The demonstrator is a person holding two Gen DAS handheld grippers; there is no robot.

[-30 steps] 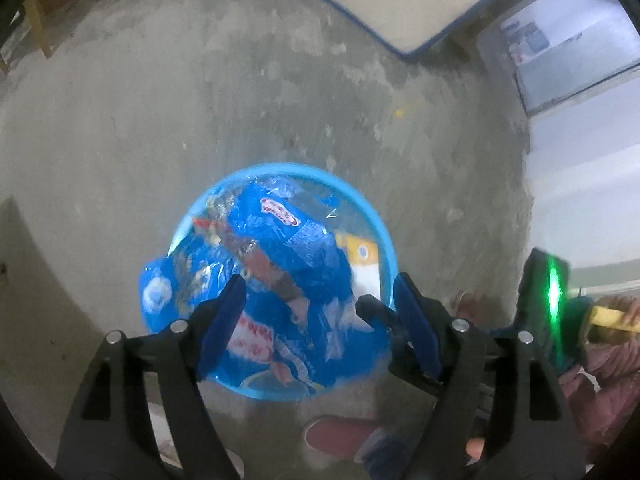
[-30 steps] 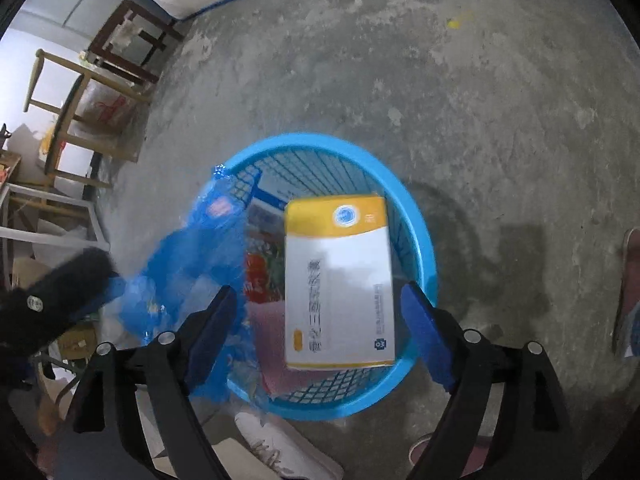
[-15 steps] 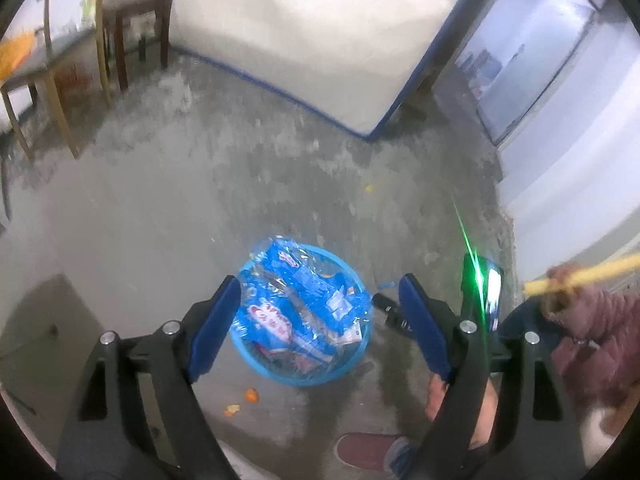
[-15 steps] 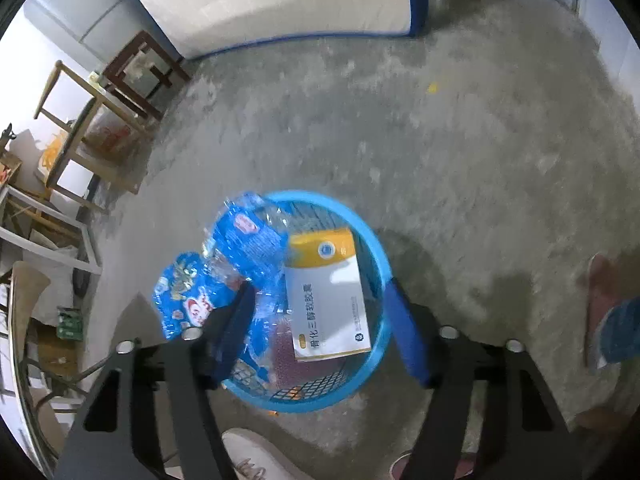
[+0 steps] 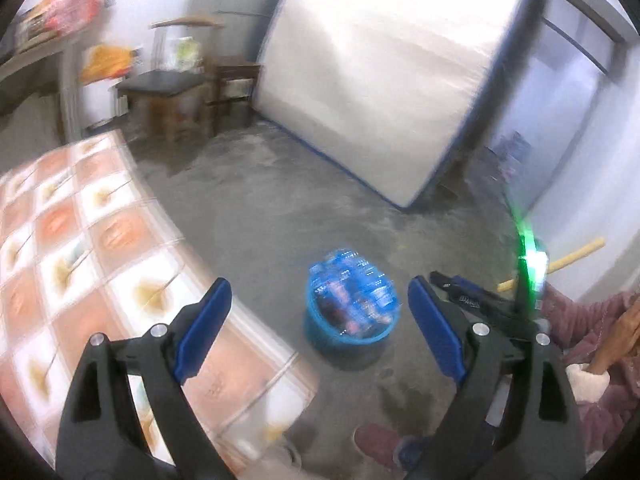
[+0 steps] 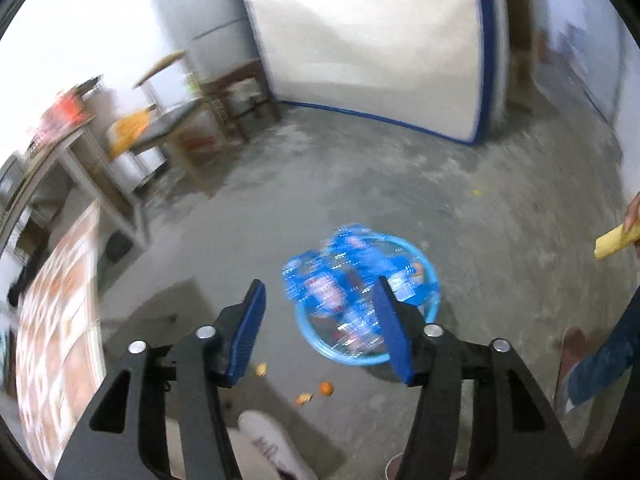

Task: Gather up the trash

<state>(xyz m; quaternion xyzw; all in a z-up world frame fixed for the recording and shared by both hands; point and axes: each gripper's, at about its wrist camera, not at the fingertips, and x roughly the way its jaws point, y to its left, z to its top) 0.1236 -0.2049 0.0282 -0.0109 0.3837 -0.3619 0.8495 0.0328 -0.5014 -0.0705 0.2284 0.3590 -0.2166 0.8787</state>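
A round blue basket (image 5: 320,334) (image 6: 428,276) stands on the concrete floor, stuffed with crumpled blue plastic wrappers (image 5: 354,286) (image 6: 340,280). Both grippers hang well above it, pointing down at it. My left gripper (image 5: 318,326) has its jaws opening wide with nothing between them; the basket shows far below in the gap. The jaws of my right gripper (image 6: 320,322) are opening too and hold nothing. Small orange scraps (image 6: 326,388) lie on the floor in front of the basket. Both views are blurred.
A table with an orange-and-white patterned cloth (image 5: 80,260) (image 6: 56,340) runs along the left. A white mattress (image 5: 380,80) leans on the far wall beside wooden stools (image 5: 172,100). A white shoe (image 6: 268,444) and a seated person in pink (image 5: 592,340) are close by.
Both grippers have risen far above the basket, which has shrunk from filling the views. The yellow-and-white box is no longer visible, with blue wrappers on top. The patterned table has come into view.
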